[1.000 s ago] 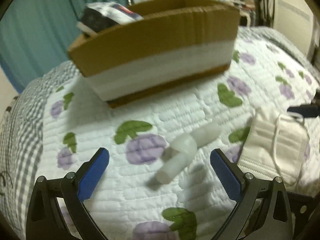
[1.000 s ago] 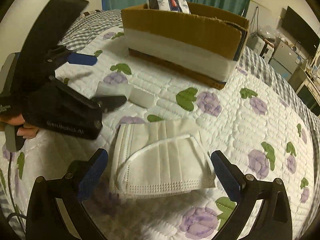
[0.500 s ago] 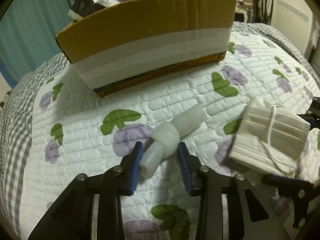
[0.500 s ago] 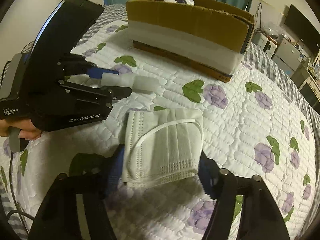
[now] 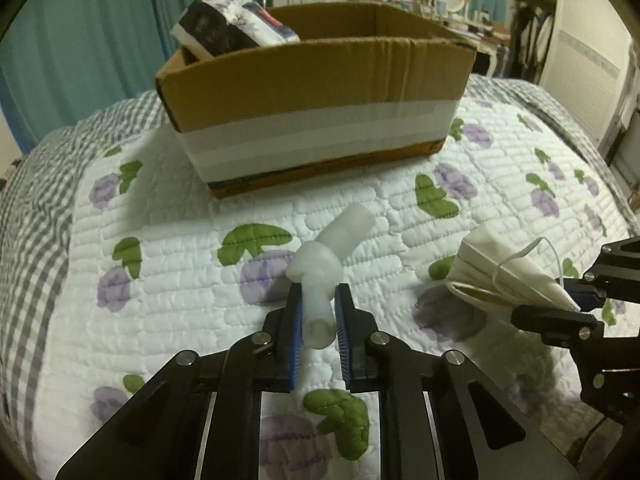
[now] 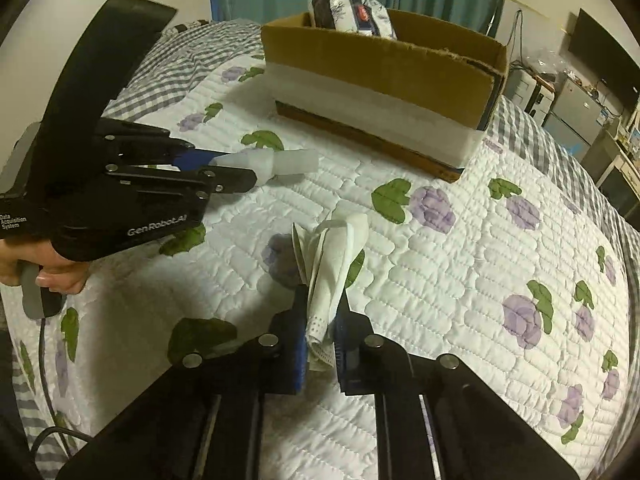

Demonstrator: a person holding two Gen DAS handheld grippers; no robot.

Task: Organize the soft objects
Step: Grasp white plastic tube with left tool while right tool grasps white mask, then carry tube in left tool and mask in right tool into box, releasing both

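Both grasps completed, transfer pending. A second ago my jaws stood wide over the quilted bed (image 5: 160,320); my left gripper (image 5: 317,300) is now clenched on the near end of a knotted white foam strip (image 5: 328,248), whose free end points toward the cardboard box (image 5: 320,80). My right gripper (image 6: 320,320) is likewise clamped on a white face mask (image 6: 332,264), which has bunched from a flat sheet into a narrow upright fold, its ear loop hanging loose. In the right wrist view the strip appears clear of the quilt, and the mask rises from the jaws above its shadow. The box sits on the bed beyond both items, well apart from them, with one printed soft package (image 5: 232,24) leaning in its far left corner. I judge picking finished for these two pieces; what remains is carrying each over the box rim and releasing. The dangling loop could snag the rim.
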